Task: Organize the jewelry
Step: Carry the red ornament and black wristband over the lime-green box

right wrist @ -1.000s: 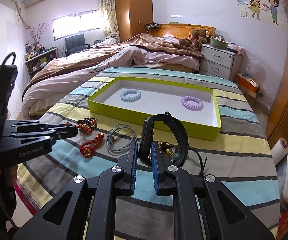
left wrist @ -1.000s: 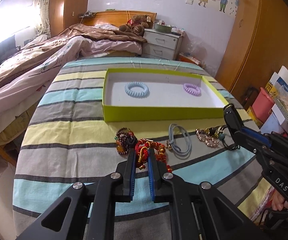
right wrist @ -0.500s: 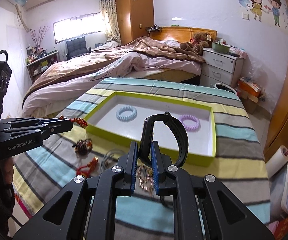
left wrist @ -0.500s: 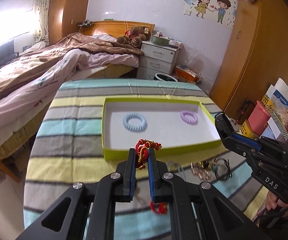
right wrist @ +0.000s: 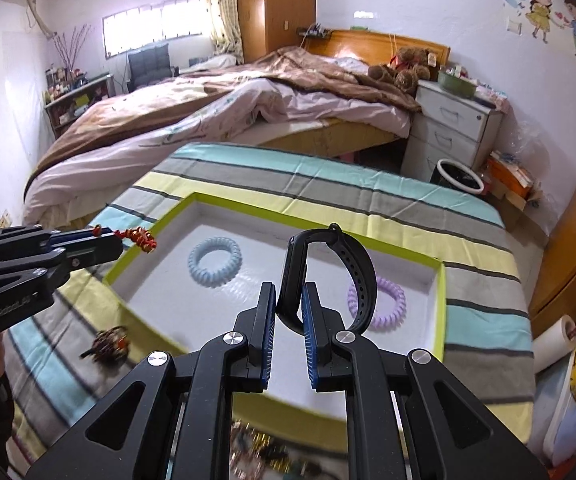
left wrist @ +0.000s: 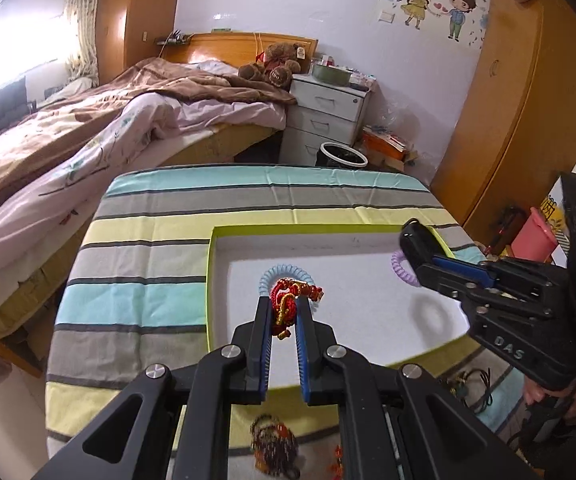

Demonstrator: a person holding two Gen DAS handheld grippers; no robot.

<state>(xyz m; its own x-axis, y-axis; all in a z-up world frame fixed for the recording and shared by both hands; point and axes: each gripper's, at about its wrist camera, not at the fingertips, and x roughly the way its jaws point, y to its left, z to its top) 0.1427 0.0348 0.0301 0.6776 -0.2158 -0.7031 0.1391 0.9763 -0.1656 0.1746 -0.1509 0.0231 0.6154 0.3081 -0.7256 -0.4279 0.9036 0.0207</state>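
Observation:
My left gripper is shut on a red and gold beaded bracelet, held above the left part of the lime-rimmed white tray. Behind the bracelet a pale blue coil hair tie lies in the tray. My right gripper is shut on a black watch band, which hangs over the tray's middle. A lilac coil tie lies at the tray's right. Seen from the right wrist, the left gripper with the red bracelet hovers at the tray's left rim.
A dark beaded bracelet and other loose jewelry lie on the striped tablecloth in front of the tray. A bed, white drawers and a bin stand beyond the table. A person's hand holds the right gripper.
Both grippers have lifted off the cloth and moved forward over the tray, the left carrying the red bracelet, the right the black band. The loose jewelry has slid toward the bottom of both views.

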